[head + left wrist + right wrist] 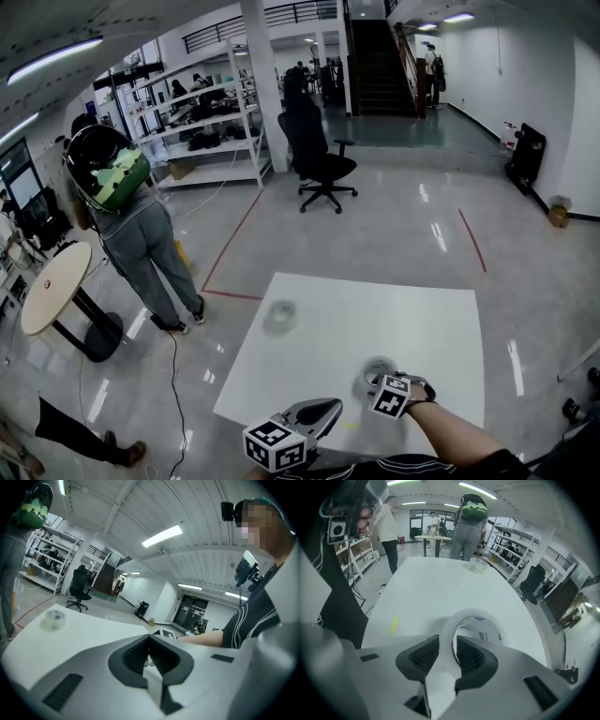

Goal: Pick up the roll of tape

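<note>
A whitish roll of tape [378,372] lies flat on the white table [422,319] near its front edge. My right gripper [377,382] points steeply down onto it. In the right gripper view the roll [480,620] has its near wall between the jaws of the right gripper [447,651], one jaw outside the roll and one inside its hole, both against the wall. My left gripper [330,410] hovers at the table's front edge with its jaws together and nothing in them; its own view shows the left gripper [149,644] the same way.
A second clear roll [279,317] sits at the table's far left, also seen as a roll [55,618] in the left gripper view. A small yellow mark [394,624] is on the table. A person with a green backpack [131,234], a round table [56,286] and an office chair [319,159] stand beyond.
</note>
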Demonstrator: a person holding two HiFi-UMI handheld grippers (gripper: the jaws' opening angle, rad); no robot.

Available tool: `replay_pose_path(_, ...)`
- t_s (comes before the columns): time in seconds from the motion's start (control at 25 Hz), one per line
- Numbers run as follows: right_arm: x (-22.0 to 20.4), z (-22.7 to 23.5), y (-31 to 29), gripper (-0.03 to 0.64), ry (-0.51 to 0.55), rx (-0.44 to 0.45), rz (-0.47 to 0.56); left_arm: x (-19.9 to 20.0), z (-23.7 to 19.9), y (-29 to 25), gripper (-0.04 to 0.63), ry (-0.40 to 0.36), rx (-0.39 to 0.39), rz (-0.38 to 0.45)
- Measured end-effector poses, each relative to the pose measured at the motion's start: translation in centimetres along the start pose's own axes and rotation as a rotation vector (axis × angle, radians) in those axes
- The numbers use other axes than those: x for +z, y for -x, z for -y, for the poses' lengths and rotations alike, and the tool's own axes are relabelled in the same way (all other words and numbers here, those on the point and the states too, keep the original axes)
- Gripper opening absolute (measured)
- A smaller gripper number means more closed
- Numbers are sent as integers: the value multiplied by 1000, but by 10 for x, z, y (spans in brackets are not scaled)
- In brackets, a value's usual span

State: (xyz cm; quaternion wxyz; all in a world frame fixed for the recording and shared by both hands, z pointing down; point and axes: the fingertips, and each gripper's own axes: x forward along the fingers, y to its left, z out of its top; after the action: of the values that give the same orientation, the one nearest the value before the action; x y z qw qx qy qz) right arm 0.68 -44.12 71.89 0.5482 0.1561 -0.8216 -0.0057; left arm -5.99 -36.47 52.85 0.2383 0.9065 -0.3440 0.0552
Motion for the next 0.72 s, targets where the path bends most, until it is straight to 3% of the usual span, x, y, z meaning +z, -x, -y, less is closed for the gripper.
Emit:
replay_pose_path(0.24,1,2,0,107,0,12,15,2,-3,-1,3,21,13,11)
replay_pose_path(0.48,5,11,1,95,-78,-23,68,6,-3,3,3,5,24,11)
replay_pose_path(0.6,5,17,3,94,-143,-44,115,5,-4,6,3,-5,35,12)
replay_pose_path(0.72,4,20,14,92,-286,-18,206,4,-3,8,3,-7,36,15)
